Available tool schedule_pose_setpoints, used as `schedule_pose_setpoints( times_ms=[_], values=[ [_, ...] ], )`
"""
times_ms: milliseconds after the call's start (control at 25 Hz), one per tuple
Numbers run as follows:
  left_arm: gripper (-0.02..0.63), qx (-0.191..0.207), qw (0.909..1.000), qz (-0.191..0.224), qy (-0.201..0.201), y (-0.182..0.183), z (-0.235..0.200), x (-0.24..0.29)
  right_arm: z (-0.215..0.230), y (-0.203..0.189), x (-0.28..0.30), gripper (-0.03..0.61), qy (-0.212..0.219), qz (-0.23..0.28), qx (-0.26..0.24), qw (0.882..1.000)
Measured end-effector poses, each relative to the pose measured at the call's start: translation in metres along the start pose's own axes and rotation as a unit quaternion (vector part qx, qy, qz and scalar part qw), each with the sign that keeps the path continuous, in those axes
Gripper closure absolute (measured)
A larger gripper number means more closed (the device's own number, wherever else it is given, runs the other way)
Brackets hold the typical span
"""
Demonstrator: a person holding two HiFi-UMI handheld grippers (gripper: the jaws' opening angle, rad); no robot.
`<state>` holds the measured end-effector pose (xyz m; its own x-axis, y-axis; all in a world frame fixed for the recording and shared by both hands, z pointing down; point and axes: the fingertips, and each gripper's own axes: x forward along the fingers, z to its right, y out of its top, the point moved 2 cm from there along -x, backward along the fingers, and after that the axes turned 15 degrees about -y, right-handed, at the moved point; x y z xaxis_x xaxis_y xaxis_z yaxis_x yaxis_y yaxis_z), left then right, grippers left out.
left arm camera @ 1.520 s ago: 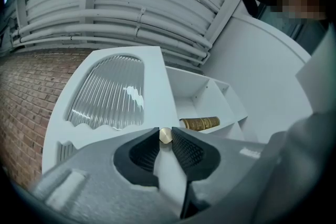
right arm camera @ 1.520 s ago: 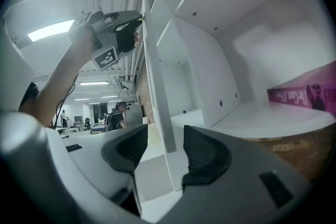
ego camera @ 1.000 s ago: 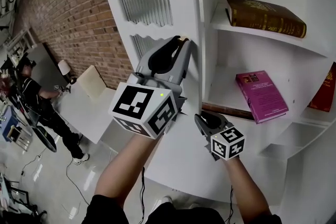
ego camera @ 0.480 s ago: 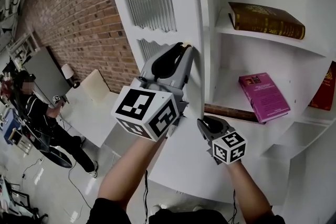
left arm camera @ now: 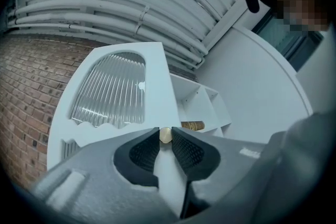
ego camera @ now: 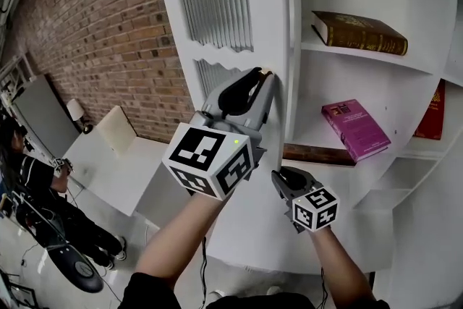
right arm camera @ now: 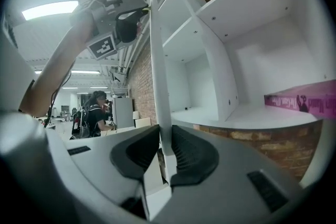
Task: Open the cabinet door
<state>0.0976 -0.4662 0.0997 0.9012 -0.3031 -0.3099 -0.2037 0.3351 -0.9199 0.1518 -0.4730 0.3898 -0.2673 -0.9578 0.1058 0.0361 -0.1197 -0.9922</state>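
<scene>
The cabinet door (ego camera: pixel 271 18) has swung further open, baring more shelf. Nearest, the right gripper (right arm camera: pixel 164 139) pinches the door's lower edge to steady it. Higher up, the left gripper (ego camera: pixel 265 77) clamps the brass knob (left arm camera: pixel 165 135) to pull. Beyond, the cover print on the pink book (ego camera: pixel 354 128) seems too small to read.
</scene>
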Motion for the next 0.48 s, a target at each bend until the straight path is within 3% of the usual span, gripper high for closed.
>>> schedule_pose_setpoints(
  times_ms=[480],
  values=[
    [0.532, -0.024, 0.9975, 0.014, -0.064, 0.014, 0.004, -0.041, -0.045, -0.006, -0.019, 0.506, -0.076, 0.009, 0.027, 0.997]
  ],
)
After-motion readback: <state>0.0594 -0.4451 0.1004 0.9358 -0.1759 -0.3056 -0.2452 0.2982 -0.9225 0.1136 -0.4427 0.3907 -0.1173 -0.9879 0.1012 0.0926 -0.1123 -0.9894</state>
